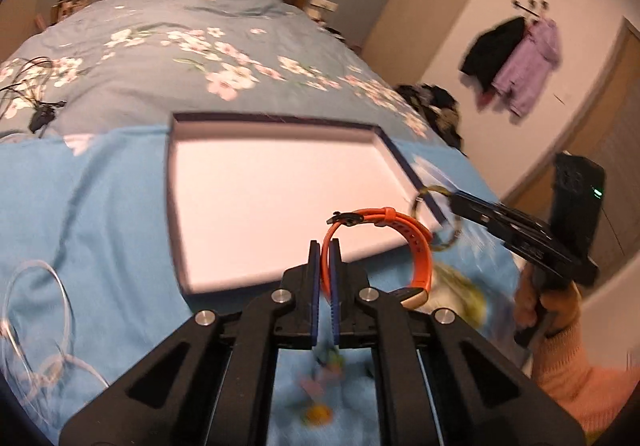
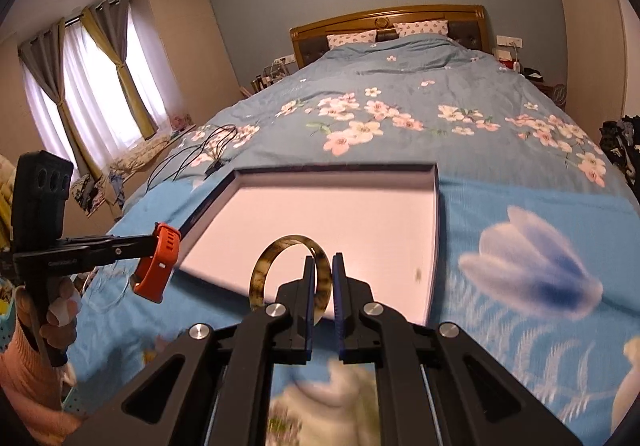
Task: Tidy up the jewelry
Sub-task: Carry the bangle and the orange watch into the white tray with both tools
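My left gripper is shut on an orange watch strap and holds it over the near edge of a shallow white tray with a dark rim. My right gripper is shut on a mottled green-brown bangle above the tray's near edge. The right gripper with the bangle also shows in the left wrist view at the tray's right side. The left gripper with the orange watch shows at the left of the right wrist view.
The tray lies on a light blue cloth spread over a floral bedspread. A clear thin bangle or cord lies on the cloth at left. Black cables lie on the bed beyond the tray's left corner.
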The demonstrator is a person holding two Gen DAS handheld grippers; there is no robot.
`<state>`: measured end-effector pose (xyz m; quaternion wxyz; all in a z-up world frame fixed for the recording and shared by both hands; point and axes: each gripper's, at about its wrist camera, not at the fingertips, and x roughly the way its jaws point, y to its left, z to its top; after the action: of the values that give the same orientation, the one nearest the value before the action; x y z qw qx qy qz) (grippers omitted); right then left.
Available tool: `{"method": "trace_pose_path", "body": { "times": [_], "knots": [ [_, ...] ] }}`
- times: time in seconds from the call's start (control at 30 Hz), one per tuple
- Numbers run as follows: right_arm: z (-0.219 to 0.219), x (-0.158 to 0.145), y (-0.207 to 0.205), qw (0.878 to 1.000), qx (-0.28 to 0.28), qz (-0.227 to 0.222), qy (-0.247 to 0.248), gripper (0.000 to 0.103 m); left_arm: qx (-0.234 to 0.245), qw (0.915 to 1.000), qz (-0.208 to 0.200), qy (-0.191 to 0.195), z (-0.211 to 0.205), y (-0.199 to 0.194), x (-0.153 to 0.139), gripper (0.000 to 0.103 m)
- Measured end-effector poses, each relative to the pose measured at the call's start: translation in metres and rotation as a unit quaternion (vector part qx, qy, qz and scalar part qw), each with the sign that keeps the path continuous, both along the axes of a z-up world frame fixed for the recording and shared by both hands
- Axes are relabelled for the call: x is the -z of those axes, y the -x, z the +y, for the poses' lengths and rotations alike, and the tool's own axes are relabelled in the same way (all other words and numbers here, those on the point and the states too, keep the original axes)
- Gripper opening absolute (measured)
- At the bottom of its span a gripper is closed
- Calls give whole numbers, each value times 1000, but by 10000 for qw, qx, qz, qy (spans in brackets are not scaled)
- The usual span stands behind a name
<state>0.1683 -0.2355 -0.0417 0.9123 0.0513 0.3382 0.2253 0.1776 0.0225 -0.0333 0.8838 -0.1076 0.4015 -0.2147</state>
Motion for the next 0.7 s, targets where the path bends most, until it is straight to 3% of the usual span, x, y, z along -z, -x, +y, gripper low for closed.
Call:
{"method": "trace_pose_path", "body": {
  "times": [0.33, 0.5, 0.7],
  "knots": [
    [20, 12, -91, 9991, 259, 321, 3, 7, -442, 9986, 188, -232, -6, -85, 10, 5],
    [37, 23, -120, 9980, 314, 498, 215, 7, -583, 9968, 464, -291, -11, -123, 27, 6],
    [43, 32, -141, 9958, 435, 710, 390, 7, -660, 9923, 816, -663, -19, -156, 46, 6]
  ]
}}
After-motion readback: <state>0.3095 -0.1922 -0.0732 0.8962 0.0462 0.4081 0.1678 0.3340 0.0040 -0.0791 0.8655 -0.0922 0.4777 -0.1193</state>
